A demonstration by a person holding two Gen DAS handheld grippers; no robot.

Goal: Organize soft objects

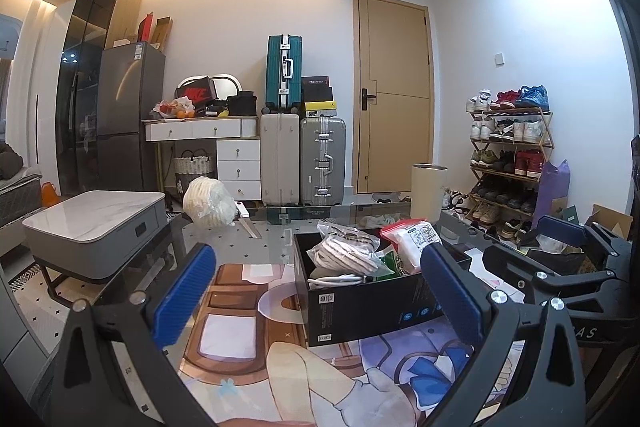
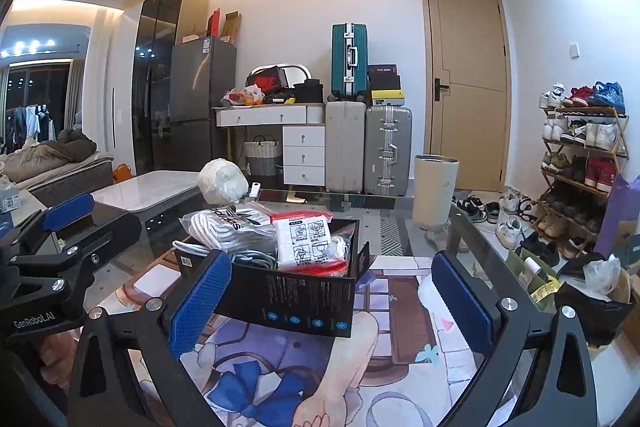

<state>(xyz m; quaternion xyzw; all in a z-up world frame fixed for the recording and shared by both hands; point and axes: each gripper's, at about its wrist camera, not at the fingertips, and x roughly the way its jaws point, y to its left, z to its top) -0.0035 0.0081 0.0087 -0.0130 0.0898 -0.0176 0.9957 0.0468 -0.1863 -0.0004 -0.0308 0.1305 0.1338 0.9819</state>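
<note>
Left wrist view shows the black box [image 1: 372, 303] just ahead of the left tool [image 1: 320, 291], its near wall between the two blue pads, which stand wide apart and hold nothing. Inside it lie a bagged pair of striped socks [image 1: 346, 253], a red-topped zip bag of white stuff [image 1: 412, 241] and a white cable [image 1: 340, 279], all heaped above the rim. From the right wrist view the same box [image 2: 296, 297] sits ahead and a little left of the right tool [image 2: 332, 301], whose pads are likewise spread and empty; the socks [image 2: 232, 229] and the zip bag [image 2: 310, 241] rest against each other at the top of the pile. One soft thing remains outside: a white bundle [image 2: 222, 181] on the far edge of the glass surface [image 2: 460, 239], well beyond the box and left of the right tool's line. The step in hand, I judge, is fetching that bundle. It would pay to pass over or around the box, not through the heap, close the pads on the bundle's middle so the soft bulk does not slip, and steady the box with the other tool, since the load already stands proud and could spill. A cream bin [image 2: 436, 191] stands on the floor beyond the surface.
</note>
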